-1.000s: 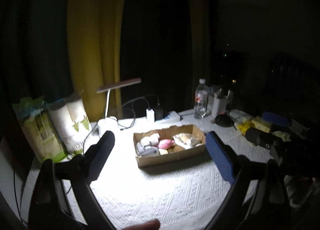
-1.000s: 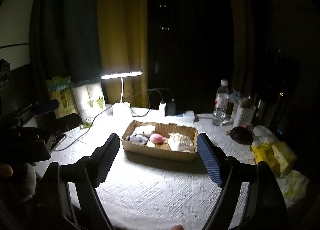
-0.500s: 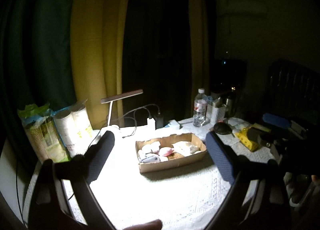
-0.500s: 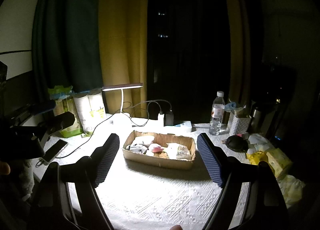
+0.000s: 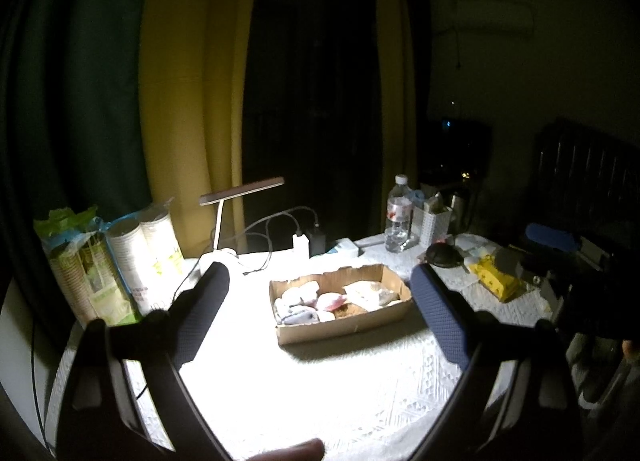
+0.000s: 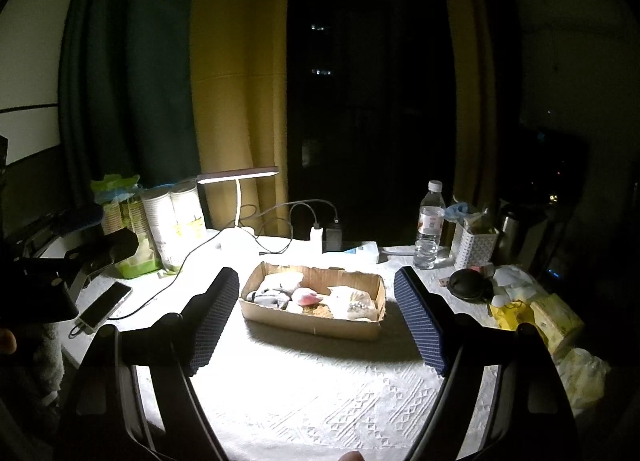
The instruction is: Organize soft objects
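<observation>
Two grippers — left gripper (image 5: 318,289) and right gripper (image 6: 316,293) — gape wide, holding nothing. Shallow brown cardboard box (image 6: 316,323) of lumpy soft objects (image 6: 308,296) sits mid-table on white embossed tablecloth (image 6: 320,393).

We see a white cloth (image 6: 320,401) with a raised woven pattern covering the worktop, a matt brown cardboard box (image 6: 316,325) with rough torn edges, soft cloth pieces (image 6: 280,289) inside it, a clear glossy plastic bottle (image 6: 429,229), and dimpled blue pads (image 6: 418,321) on the matt black jaws.
</observation>
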Tool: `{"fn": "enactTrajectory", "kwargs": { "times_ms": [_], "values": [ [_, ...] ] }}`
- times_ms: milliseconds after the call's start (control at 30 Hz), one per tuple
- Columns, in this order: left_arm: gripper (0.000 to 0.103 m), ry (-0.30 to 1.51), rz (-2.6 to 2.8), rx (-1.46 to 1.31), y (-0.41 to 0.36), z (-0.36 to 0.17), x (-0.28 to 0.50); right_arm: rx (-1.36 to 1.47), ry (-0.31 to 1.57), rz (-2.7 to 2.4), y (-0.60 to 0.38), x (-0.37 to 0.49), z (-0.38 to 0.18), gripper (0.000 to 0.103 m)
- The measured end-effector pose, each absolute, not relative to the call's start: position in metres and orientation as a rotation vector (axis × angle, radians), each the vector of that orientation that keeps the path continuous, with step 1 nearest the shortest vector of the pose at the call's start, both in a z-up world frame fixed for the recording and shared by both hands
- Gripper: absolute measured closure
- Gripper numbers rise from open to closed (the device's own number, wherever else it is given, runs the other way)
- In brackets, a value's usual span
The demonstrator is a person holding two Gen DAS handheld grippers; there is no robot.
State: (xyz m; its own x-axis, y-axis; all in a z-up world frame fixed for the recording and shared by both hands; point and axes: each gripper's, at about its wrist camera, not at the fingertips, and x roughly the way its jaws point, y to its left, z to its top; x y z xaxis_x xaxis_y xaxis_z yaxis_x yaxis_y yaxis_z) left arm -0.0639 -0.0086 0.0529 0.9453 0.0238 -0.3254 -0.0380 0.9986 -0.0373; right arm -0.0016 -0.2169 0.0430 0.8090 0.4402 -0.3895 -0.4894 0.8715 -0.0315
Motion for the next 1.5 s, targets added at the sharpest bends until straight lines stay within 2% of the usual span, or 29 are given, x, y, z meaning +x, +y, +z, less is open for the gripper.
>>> {"fn": "enactTrajectory", "kwargs": {
  "times_ms": [1500],
  "values": [
    [0.01, 0.331, 0.005, -0.026, -0.0131, 0.0526, -0.0592, -0.126, 0.387, 0.475, -0.2213, -0.0011, 0.0396, 0.021]
  ]
}}
